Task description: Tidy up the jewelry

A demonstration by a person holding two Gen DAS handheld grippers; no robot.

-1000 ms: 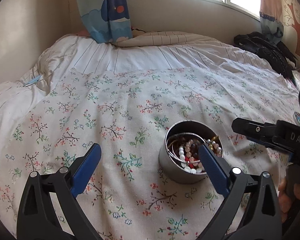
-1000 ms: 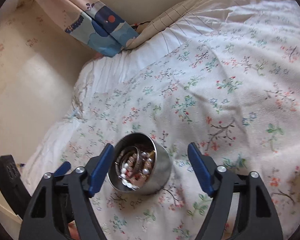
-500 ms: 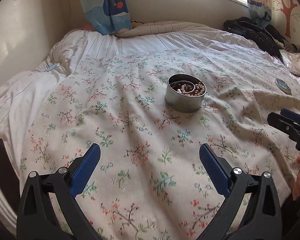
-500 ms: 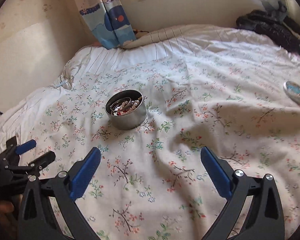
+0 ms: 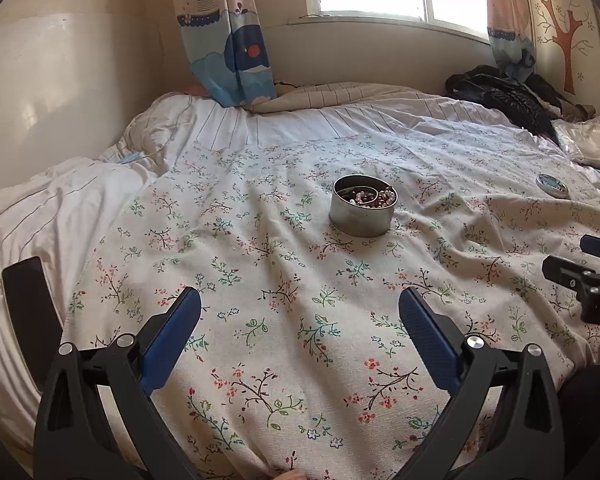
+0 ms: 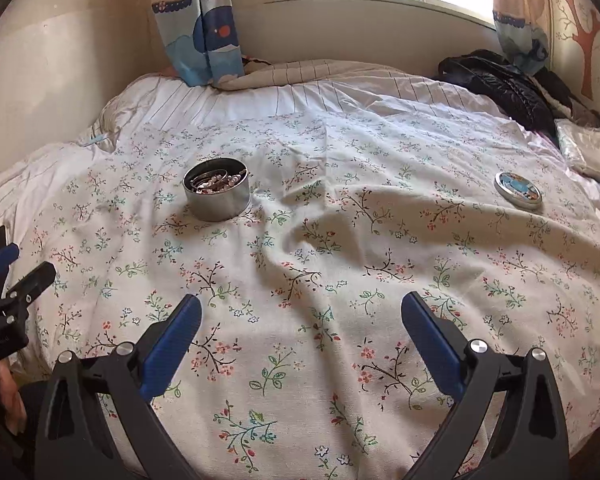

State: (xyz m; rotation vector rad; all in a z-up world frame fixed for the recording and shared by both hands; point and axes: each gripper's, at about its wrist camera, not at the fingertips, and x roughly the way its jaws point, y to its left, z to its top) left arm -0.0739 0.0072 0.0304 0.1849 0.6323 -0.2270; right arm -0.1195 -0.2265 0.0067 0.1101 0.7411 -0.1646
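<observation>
A round metal tin (image 5: 362, 210) (image 6: 217, 192) full of beaded bracelets and bangles stands upright on the floral bedspread (image 5: 284, 280). Its lid (image 5: 553, 185) (image 6: 518, 193), with a blue picture on top, lies flat far to the right. My left gripper (image 5: 300, 312) hovers open over the near part of the spread, well short of the tin, nothing between its blue pads. My right gripper (image 6: 301, 316) is open too, empty, near the front edge, with the tin up to its left and the lid up to its right.
A black jacket (image 6: 504, 88) and a clear plastic bag (image 6: 588, 144) lie at the bed's far right. A striped pillow (image 5: 340, 94) and a whale-print curtain (image 5: 228, 48) sit at the head under the window. A dark flat object (image 5: 32, 320) lies at the bed's left edge.
Both grippers have pulled back from the tin toward the near edge of the bed. The right gripper left the tin it was straddling and rolled level; the tin stays put.
</observation>
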